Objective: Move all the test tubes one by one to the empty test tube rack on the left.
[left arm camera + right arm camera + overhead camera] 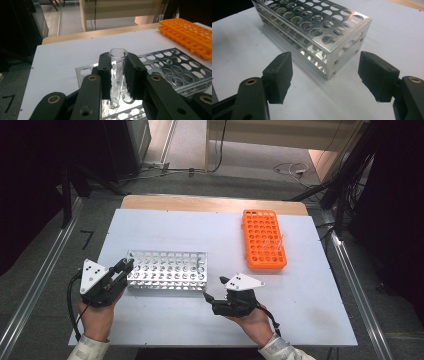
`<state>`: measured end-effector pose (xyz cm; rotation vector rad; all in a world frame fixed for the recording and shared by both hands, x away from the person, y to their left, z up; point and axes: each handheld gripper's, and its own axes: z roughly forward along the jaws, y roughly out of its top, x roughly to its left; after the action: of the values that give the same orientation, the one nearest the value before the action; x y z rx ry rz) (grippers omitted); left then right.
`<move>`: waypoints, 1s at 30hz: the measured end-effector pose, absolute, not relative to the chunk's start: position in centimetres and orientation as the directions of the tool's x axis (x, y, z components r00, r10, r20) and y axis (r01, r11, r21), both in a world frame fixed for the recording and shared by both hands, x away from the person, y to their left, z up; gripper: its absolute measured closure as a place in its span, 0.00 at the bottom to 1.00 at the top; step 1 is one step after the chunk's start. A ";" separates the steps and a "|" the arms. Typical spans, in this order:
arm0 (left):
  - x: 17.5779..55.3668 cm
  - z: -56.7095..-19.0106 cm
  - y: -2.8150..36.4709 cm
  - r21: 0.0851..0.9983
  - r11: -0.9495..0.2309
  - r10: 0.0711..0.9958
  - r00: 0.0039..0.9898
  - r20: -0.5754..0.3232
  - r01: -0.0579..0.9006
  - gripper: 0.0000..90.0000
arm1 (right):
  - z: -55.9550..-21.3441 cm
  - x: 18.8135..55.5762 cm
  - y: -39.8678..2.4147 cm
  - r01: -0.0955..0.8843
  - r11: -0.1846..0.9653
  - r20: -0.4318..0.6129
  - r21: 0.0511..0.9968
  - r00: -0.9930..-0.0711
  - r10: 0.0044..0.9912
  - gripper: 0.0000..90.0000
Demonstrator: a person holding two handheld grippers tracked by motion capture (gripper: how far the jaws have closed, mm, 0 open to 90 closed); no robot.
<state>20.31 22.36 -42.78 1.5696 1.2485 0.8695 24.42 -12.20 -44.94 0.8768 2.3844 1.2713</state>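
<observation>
Table [165, 222]: a white sheet is laid over a wooden top, whose far edge is left bare.
Metal rack [166, 270]: a silver test-tube rack is set lengthwise across the near left part of the sheet.
Orange rack [264, 239]: an orange test-tube rack is placed at the far right, well apart from the metal rack; clear tubes are faintly seen at its right edge.
Left gripper [125, 266]: it is held at the metal rack's left end, jaws touching that end.
Right gripper [212, 294]: it is held near the metal rack's right end, pointing left.
Floor: grey carpet and cables are seen beyond the table.
</observation>
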 end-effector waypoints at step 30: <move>20.5 -44.2 21.6 0.922 -0.108 0.972 0.235 0.019 0.371 0.78 | -45.0 24.4 -12.3 0.374 0.426 0.018 0.824 -0.768 0.640 0.29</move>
<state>20.52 21.55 -44.18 1.6402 1.2738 0.8696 24.37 -12.30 -45.00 0.8767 2.3857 1.2643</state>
